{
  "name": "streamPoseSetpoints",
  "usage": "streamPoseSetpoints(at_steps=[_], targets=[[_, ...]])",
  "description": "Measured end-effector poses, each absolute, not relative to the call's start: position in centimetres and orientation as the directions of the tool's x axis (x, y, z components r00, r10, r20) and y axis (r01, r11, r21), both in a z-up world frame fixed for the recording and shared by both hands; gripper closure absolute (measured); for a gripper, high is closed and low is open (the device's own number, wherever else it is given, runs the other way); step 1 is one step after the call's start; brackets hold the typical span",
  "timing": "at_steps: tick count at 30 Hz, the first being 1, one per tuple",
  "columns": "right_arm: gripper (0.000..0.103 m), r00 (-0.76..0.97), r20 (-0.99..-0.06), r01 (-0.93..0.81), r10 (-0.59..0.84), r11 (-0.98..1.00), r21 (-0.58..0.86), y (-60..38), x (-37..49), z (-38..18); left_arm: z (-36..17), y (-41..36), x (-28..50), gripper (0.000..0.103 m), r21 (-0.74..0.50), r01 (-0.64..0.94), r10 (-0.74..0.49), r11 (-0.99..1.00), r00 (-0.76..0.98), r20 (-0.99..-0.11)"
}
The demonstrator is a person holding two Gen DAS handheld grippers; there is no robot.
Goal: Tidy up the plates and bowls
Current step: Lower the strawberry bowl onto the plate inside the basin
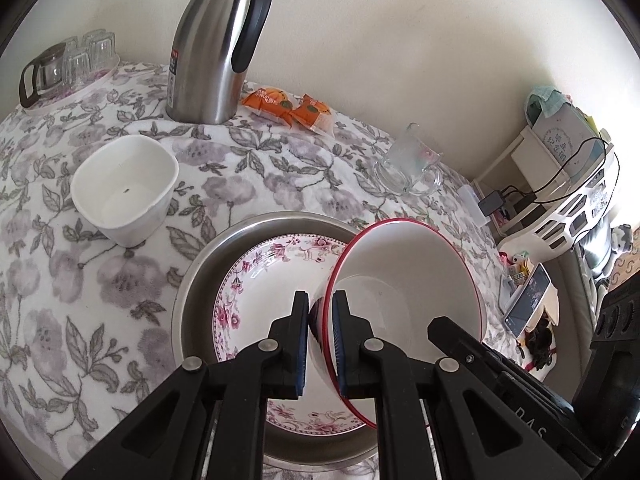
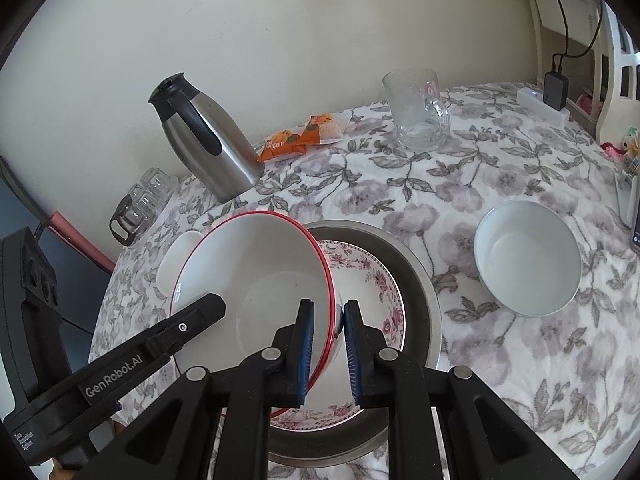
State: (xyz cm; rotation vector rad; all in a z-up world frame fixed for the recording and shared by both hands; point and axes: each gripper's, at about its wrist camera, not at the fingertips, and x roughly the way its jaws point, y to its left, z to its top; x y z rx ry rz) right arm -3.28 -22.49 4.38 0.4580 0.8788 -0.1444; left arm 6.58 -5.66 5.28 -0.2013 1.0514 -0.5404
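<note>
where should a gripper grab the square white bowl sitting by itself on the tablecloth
Take the square white bowl by its rim, one finger inside and one outside a flat side wall, coming from above. It stands upright, open and apparently empty apart from a small speck, and its straight walls suit flat pads better than a corner. Both grippers are currently shut on the red-rimmed bowl.

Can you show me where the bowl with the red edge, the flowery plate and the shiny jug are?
red-rimmed bowl (image 1: 416, 280): left wrist view, inner wall.
flowery plate (image 1: 276, 276): left wrist view, white middle.
steel jug (image 2: 224, 156): right wrist view, metal side.
</note>
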Motion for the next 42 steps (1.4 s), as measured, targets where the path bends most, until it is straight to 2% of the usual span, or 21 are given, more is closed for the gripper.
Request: streamPoseSetpoints(at_steps=[13,42], targets=[[0.086,0.588,-0.807,0.334,0.056,0.892,0.305,-22.3,-1.7,2.1,3.0,-5.4,8.1,0.093,-0.440,0.285,-0.518,0.852,0.332,-0.788],[0.085,0.558,-0.824,0.360,0.095,0.867,0.344,-23.0,-0.5,0.0,1.2,-5.9,9.2,0.093,-0.407,0.248,-0.469,0.879,0.300,-0.830]])
